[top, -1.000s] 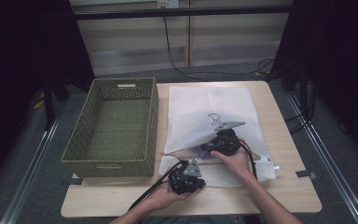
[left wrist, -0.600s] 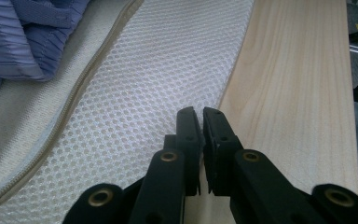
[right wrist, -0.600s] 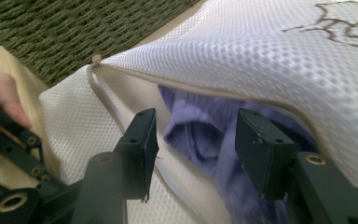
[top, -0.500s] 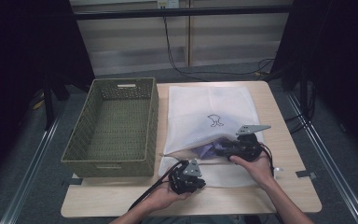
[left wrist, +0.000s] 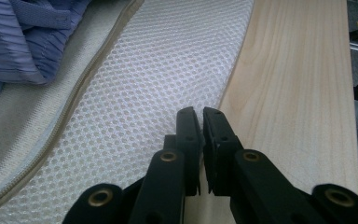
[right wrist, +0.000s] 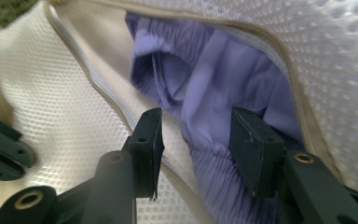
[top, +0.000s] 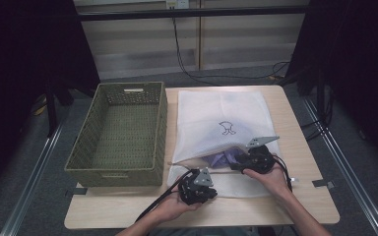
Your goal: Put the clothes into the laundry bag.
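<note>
A white mesh laundry bag [top: 221, 108] lies flat on the wooden table [top: 302, 147], its zipped mouth gaping at the near end. A purple garment [top: 225, 158] bulges out of that mouth. My left gripper [top: 196, 183] rests at the bag's near edge; in the left gripper view its jaws [left wrist: 200, 114] are shut on the mesh edge [left wrist: 144, 84]. My right gripper [right wrist: 196, 126] is open at the mouth, its jaws have just been closing, and the purple garment [right wrist: 223, 79] and the zipper hem lie between them.
An empty woven green basket [top: 118, 132] stands on the table left of the bag, close against it. Bare wood [left wrist: 298, 84] runs along the bag's edge. Dark stands and cables ring the table.
My right gripper has shifted to the right along the bag's mouth and slightly nearer the person, with its jaws narrowing. The left gripper and the bag have stayed put.
</note>
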